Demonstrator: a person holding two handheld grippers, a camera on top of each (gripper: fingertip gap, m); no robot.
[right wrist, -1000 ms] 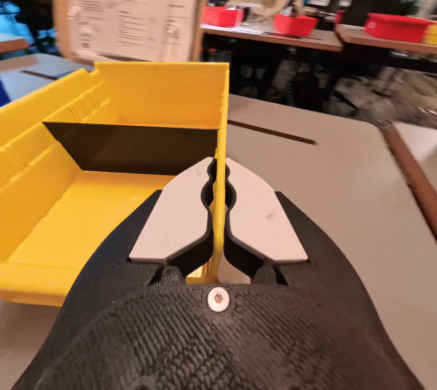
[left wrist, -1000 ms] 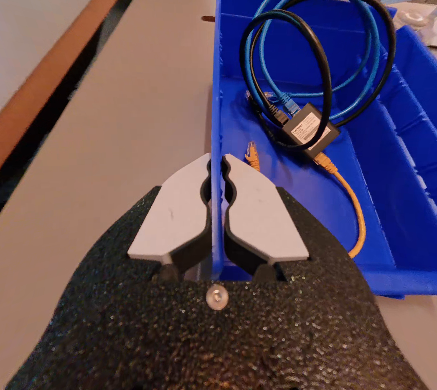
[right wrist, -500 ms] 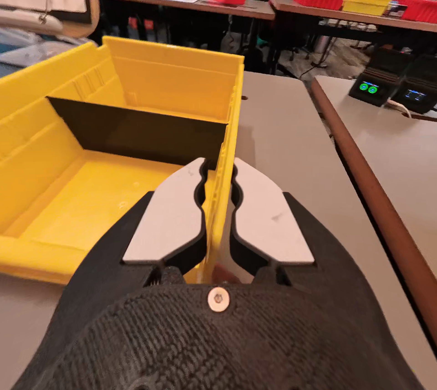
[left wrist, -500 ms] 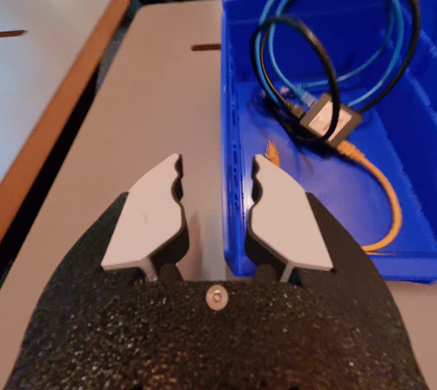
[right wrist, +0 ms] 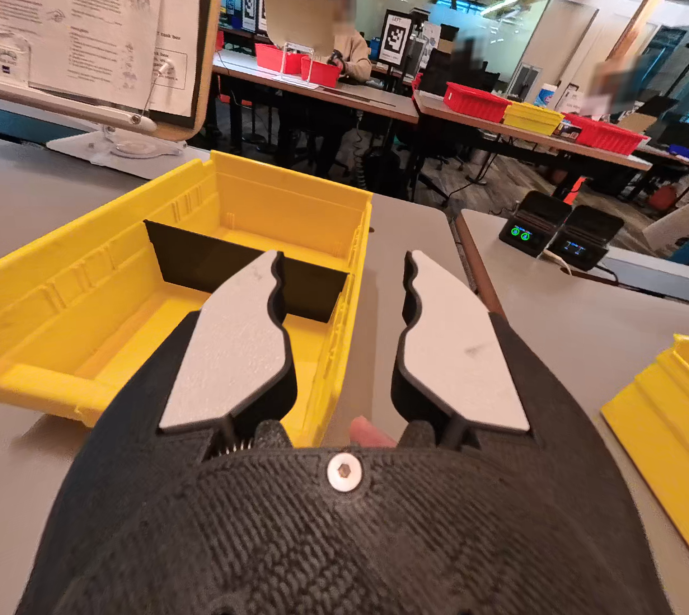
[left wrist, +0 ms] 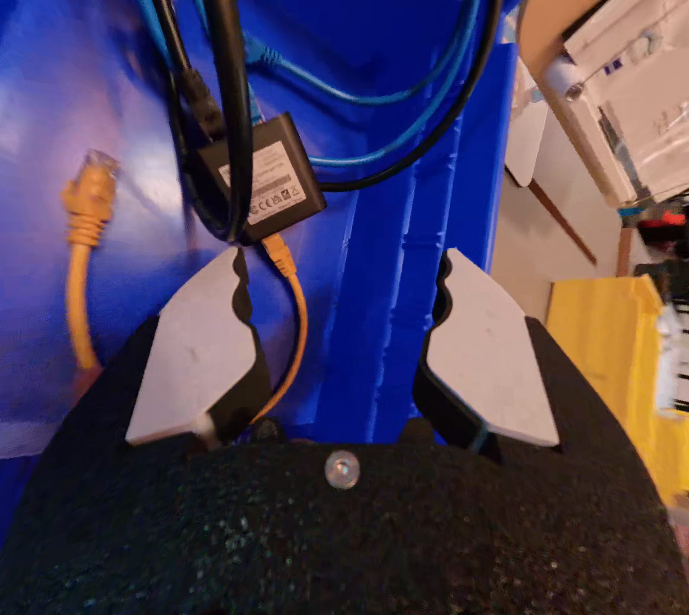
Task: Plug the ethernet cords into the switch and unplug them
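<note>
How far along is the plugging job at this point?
Early. One orange plug sits at the black switch in the blue bin; its other orange plug lies loose. Left gripper hovers open over the bin, holding nothing. Right gripper is open by the yellow bin. The remaining plugging and all unplugging are left.

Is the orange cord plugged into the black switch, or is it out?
One end is in: the orange cord enters the near edge of the switch. Its other plug lies free on the floor of the blue bin.
</note>
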